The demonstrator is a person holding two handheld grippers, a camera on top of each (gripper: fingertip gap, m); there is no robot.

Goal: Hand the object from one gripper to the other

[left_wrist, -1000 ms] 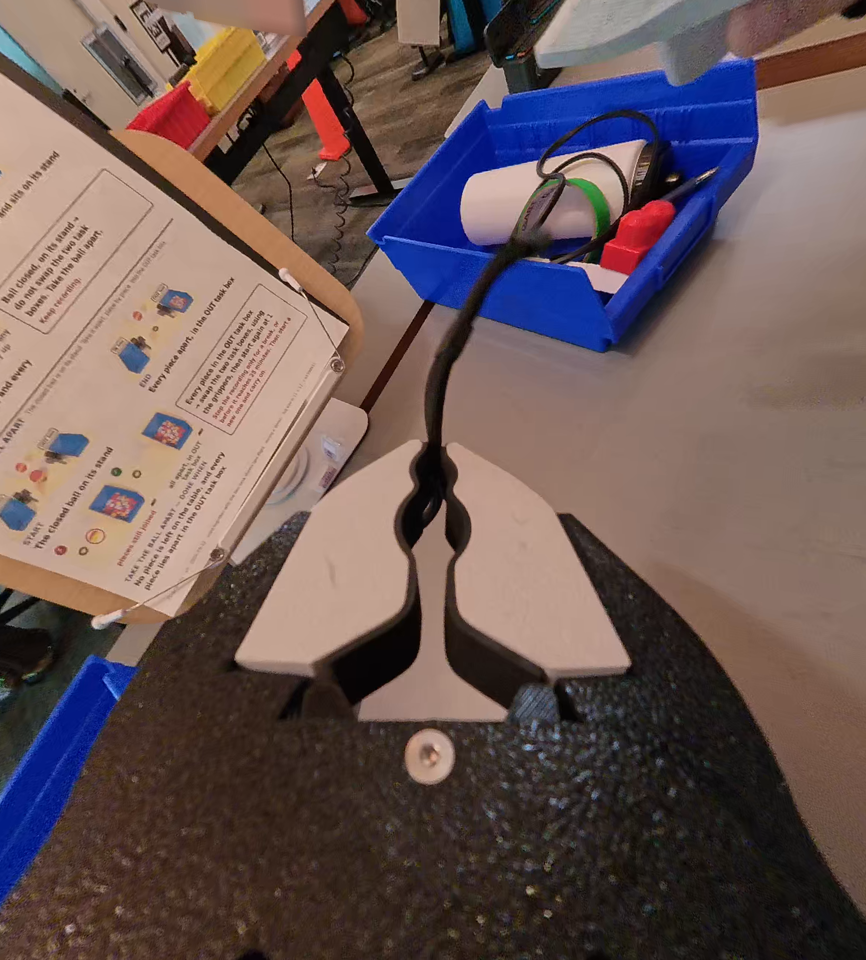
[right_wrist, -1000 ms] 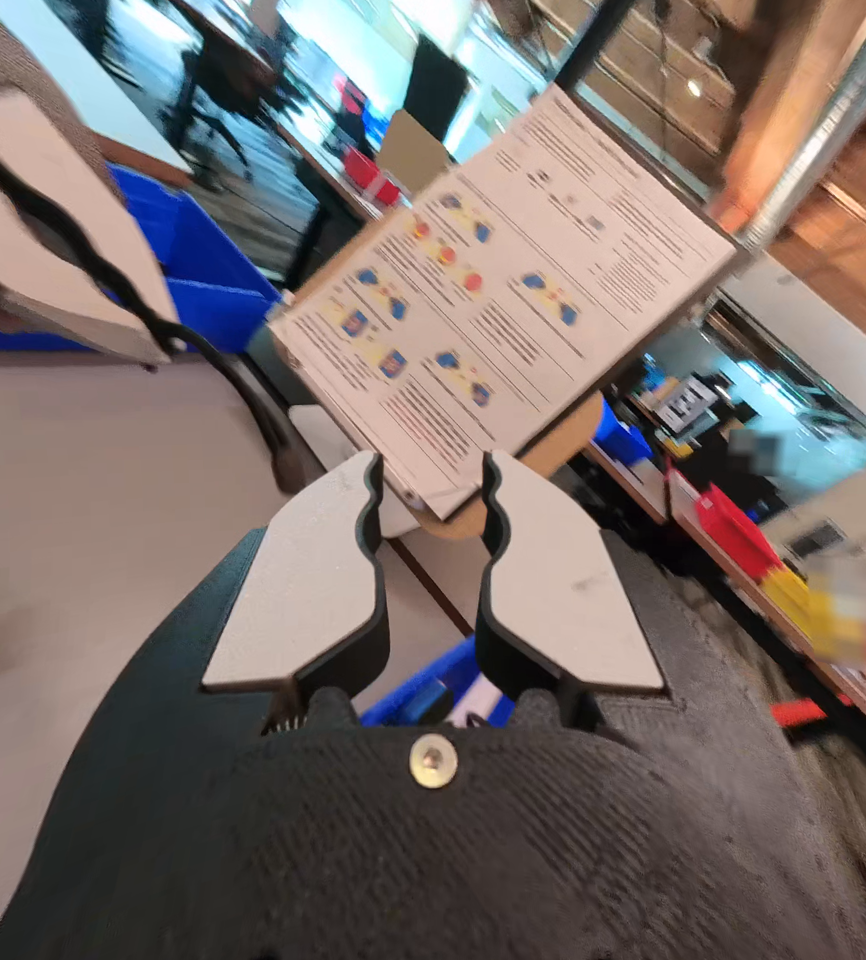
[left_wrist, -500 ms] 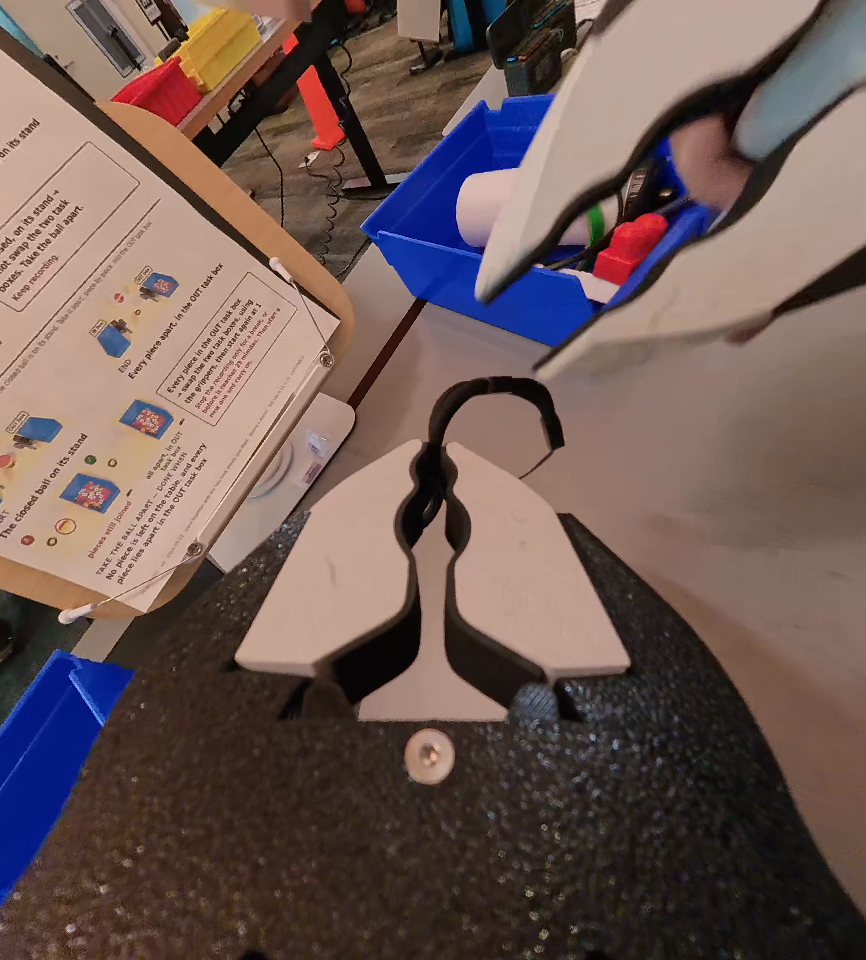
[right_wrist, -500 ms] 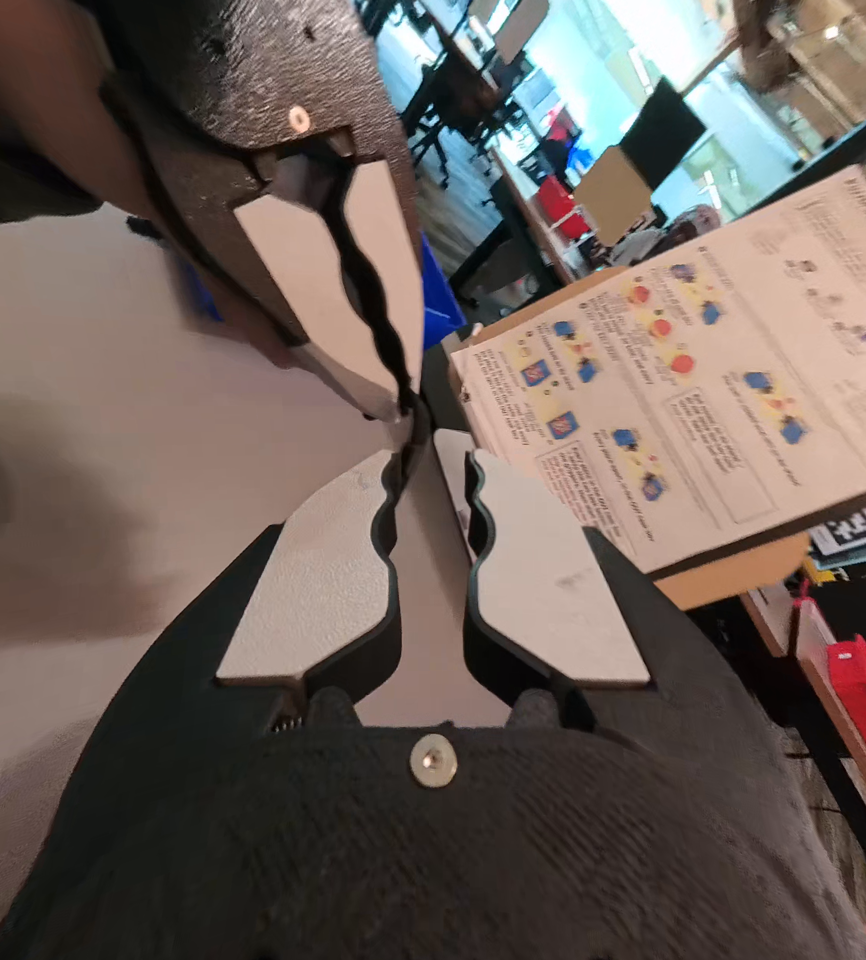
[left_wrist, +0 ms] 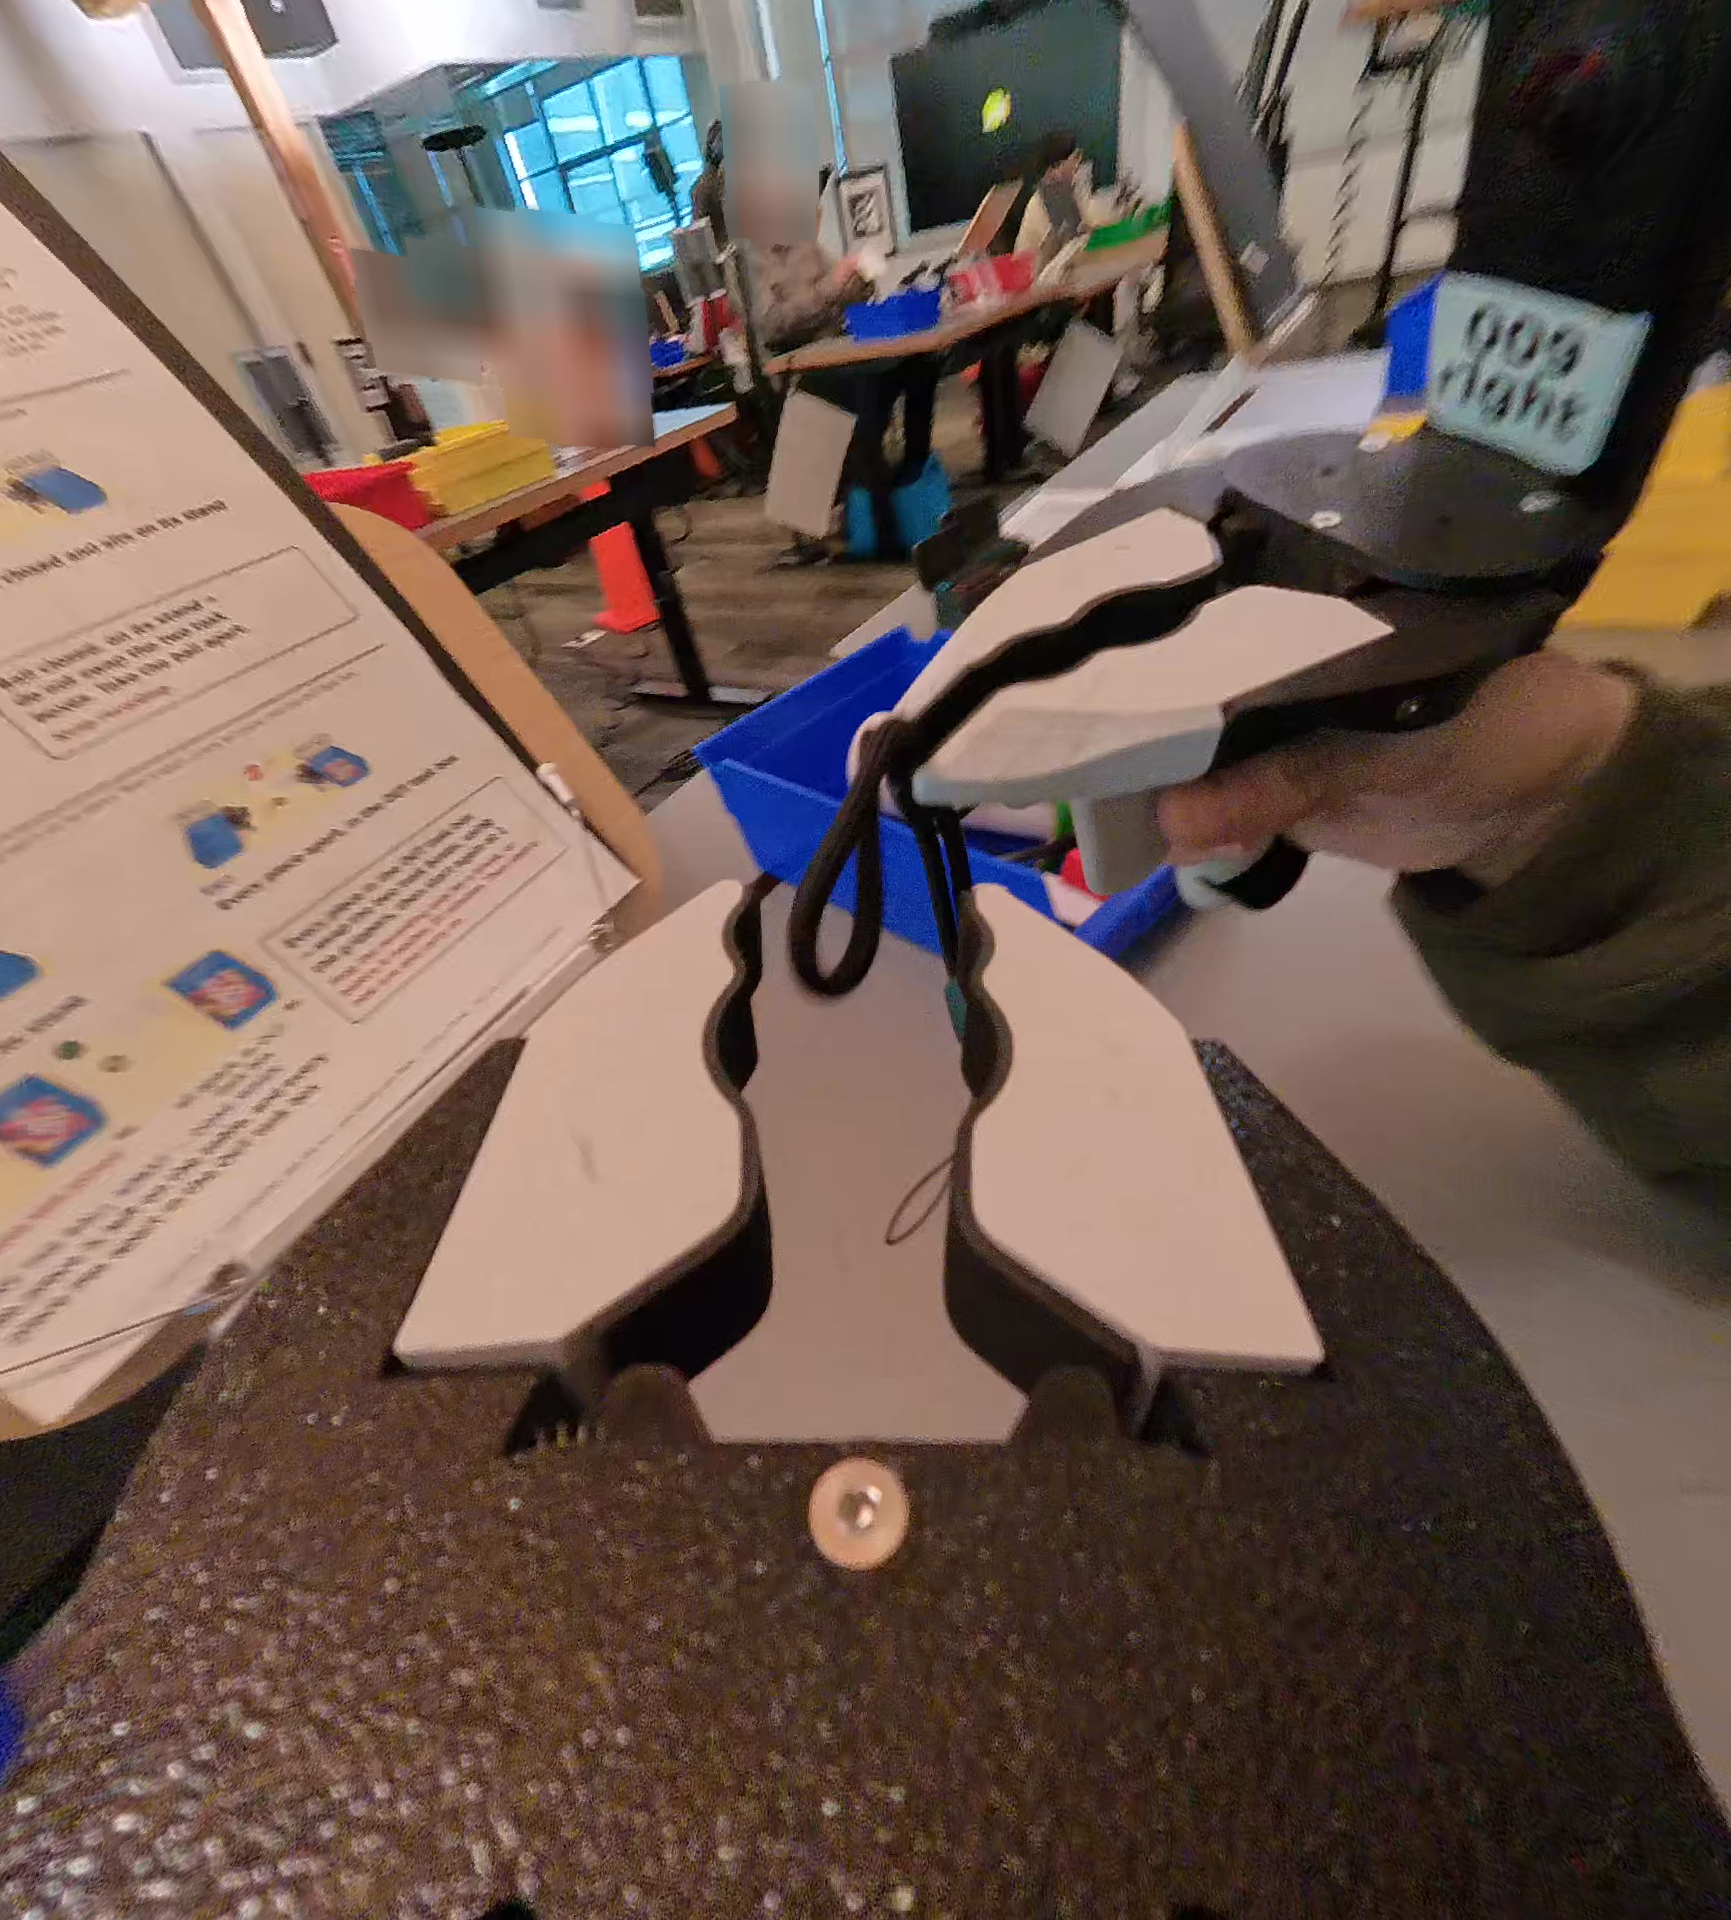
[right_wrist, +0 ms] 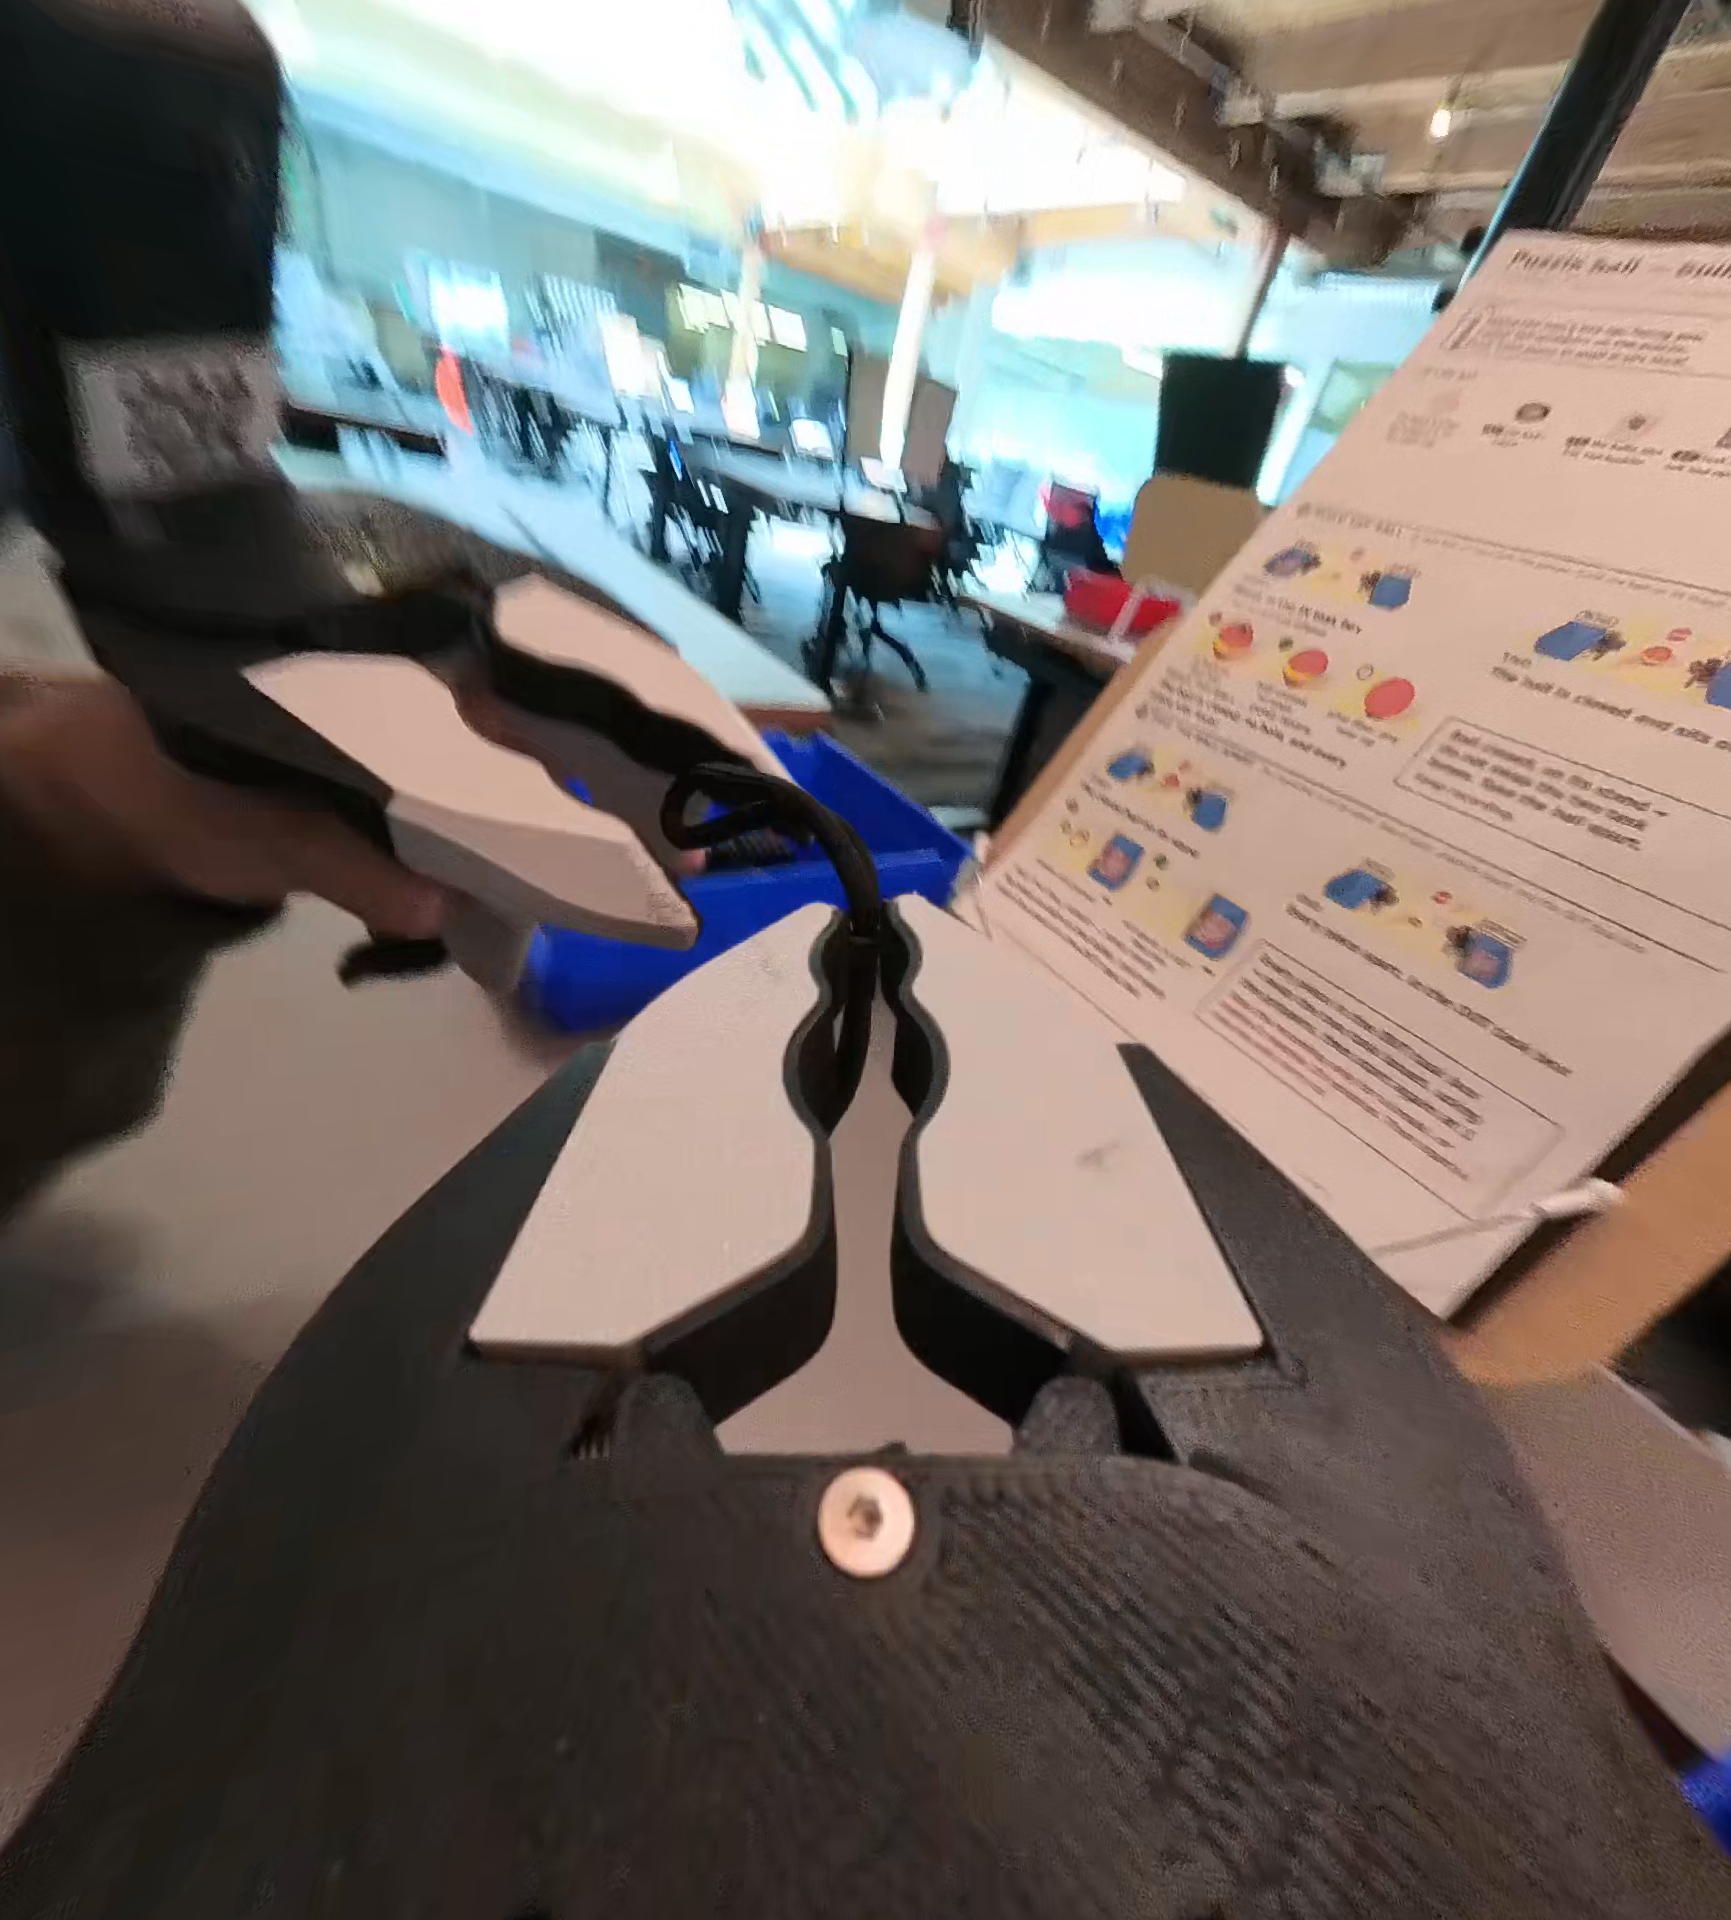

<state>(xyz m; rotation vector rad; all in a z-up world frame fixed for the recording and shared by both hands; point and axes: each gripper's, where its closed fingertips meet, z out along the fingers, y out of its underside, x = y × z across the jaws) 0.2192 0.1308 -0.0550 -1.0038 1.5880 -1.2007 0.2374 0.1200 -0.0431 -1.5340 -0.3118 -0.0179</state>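
Now | right tongs [right_wrist: 866, 925] clamped on cord [left_wrist: 840, 883] | left tongs [left_wrist: 856, 914] apart | cord limp, light; I'd pinch near its loop.

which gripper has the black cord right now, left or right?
The right gripper: its jaws are shut on the black cord. The left gripper stands open, the cord's loop hanging between its fingers, unclamped.

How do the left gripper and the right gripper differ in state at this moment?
The left gripper is open, a wide gap between its fingers; the right gripper is shut on the black cord. The left gripper holds nothing, the cord's loop merely hanging near its tips; the right gripper pinches the cord at its fingertips. Both have grey fingers and are hand-held above the table.
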